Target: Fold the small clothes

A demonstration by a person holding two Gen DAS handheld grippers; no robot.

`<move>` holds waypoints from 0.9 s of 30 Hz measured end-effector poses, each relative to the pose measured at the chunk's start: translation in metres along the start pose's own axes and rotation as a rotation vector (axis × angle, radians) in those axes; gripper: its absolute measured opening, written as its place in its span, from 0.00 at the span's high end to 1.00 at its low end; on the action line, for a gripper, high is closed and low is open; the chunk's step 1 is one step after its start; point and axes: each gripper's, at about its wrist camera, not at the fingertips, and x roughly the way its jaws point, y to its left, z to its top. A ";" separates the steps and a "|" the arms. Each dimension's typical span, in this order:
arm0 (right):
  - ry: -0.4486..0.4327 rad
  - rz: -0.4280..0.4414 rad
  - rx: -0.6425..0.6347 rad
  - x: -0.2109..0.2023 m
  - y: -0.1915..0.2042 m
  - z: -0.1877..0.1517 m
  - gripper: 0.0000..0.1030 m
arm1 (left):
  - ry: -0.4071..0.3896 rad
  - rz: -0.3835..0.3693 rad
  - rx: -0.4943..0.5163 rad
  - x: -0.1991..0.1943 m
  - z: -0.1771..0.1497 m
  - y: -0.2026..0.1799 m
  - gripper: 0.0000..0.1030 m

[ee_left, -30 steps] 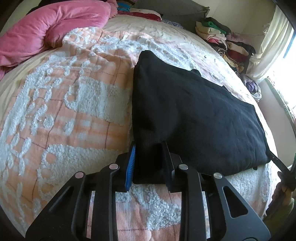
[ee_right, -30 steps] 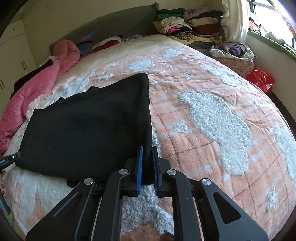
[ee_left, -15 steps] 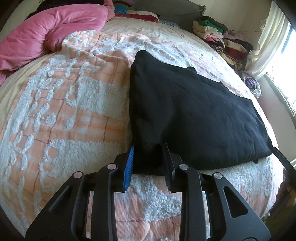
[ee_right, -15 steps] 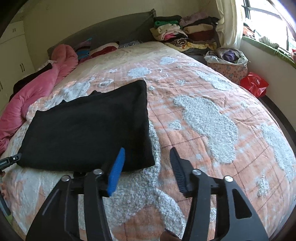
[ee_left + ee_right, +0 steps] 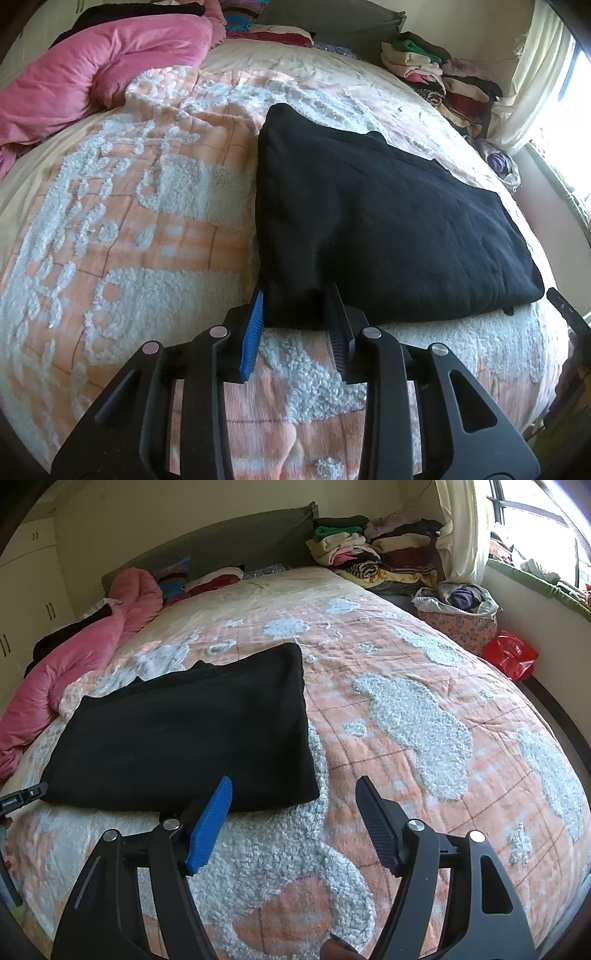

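Your black garment (image 5: 388, 229) lies flat on the bedspread (image 5: 122, 229), folded into a rough rectangle, well short of the pink duvet (image 5: 92, 70) at the head end. All places below are relative to the garment.

Left gripper (image 5: 295, 314): narrow gap, and the garment's near corner sits between the fingers (image 5: 253, 332). The cloth fills that gap, so I read it as a pinch on the corner — probably there to pin the fold while the other side gets let go. The left opening has crept up a little in the last half second; from the pictures I can't tell whether the pads have started to slip off.

Right gripper (image 5: 295, 812): fingers spread wide, nothing between them. Its jaws have just been opening. The blue pad sits over the garment's near edge, the black one over bare bedspread beside the near right-hand corner. That corner rests flat on the bedspread by itself, so the release looks clean.

My read: 1 fold is laid and you're letting go of it. 2 things to watch — the left corner dragging if you lift before opening fully, and the underlayer peeking out along the far edge, which suggests the layers aren't quite square.
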 end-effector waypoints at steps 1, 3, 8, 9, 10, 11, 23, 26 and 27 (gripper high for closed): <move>-0.001 0.001 -0.002 -0.001 0.001 -0.001 0.31 | 0.000 0.001 0.001 0.000 -0.001 0.000 0.77; 0.000 0.004 -0.006 -0.002 0.003 -0.002 0.28 | -0.001 0.003 0.001 -0.001 -0.001 -0.001 0.76; -0.011 0.015 -0.029 -0.007 0.014 -0.004 0.19 | -0.018 -0.003 -0.002 -0.009 -0.004 -0.001 0.65; -0.014 0.020 -0.036 -0.008 0.016 -0.004 0.17 | -0.021 -0.006 -0.001 -0.010 -0.004 -0.001 0.65; -0.015 0.024 -0.042 -0.009 0.019 -0.004 0.15 | -0.024 -0.009 -0.001 -0.011 -0.004 -0.001 0.61; -0.017 0.029 -0.051 -0.010 0.022 -0.004 0.15 | -0.028 -0.009 -0.002 -0.012 -0.005 -0.001 0.57; -0.023 0.083 -0.173 -0.019 0.070 -0.009 0.09 | -0.078 -0.003 -0.017 -0.025 -0.004 0.003 0.22; -0.025 0.101 -0.209 -0.021 0.084 -0.010 0.08 | -0.089 0.002 -0.019 -0.027 -0.004 0.004 0.13; -0.025 0.104 -0.218 -0.021 0.088 -0.010 0.08 | -0.094 0.003 -0.020 -0.028 -0.003 0.005 0.13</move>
